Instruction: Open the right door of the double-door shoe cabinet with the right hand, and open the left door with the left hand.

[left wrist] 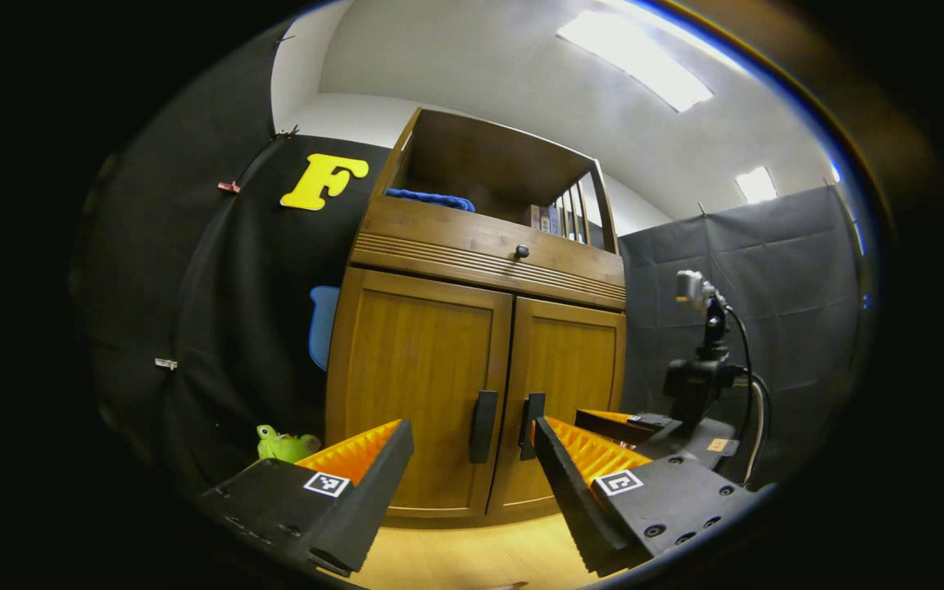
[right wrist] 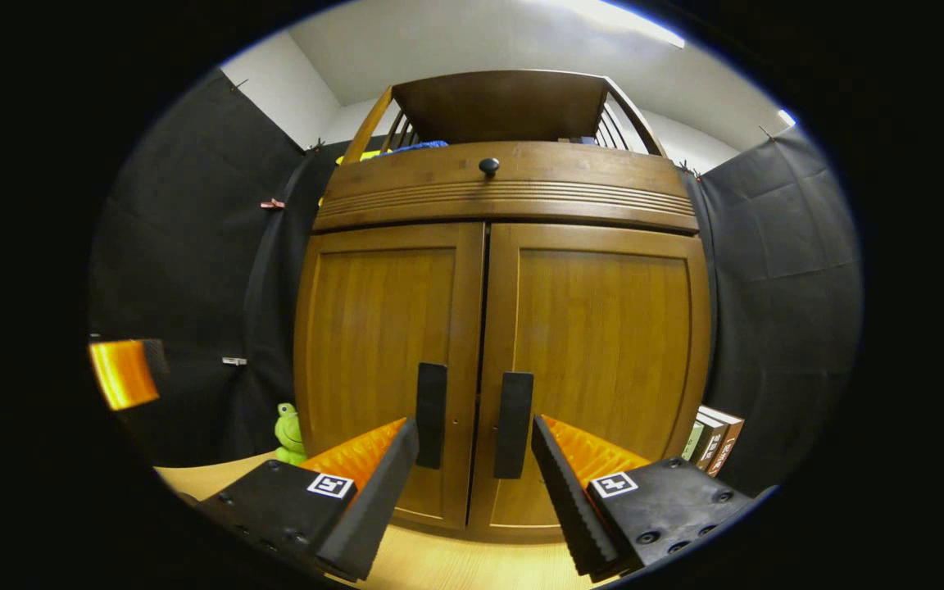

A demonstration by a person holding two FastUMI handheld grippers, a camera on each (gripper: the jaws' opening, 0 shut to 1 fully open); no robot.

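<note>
The right gripper (right wrist: 472,459) is hovering wide open, empty, before the shoe cabinet (right wrist: 505,188); it should be straddling the right door handle (right wrist: 513,424) squarely before closing.

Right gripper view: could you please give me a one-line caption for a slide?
Open right gripper faces the closed shoe cabinet, its fingers framing the two door handles.

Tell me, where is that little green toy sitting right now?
The green toy sits on the floor at the cabinet's lower left corner, against the black cloth wall; the left gripper view shows it there too.
</note>
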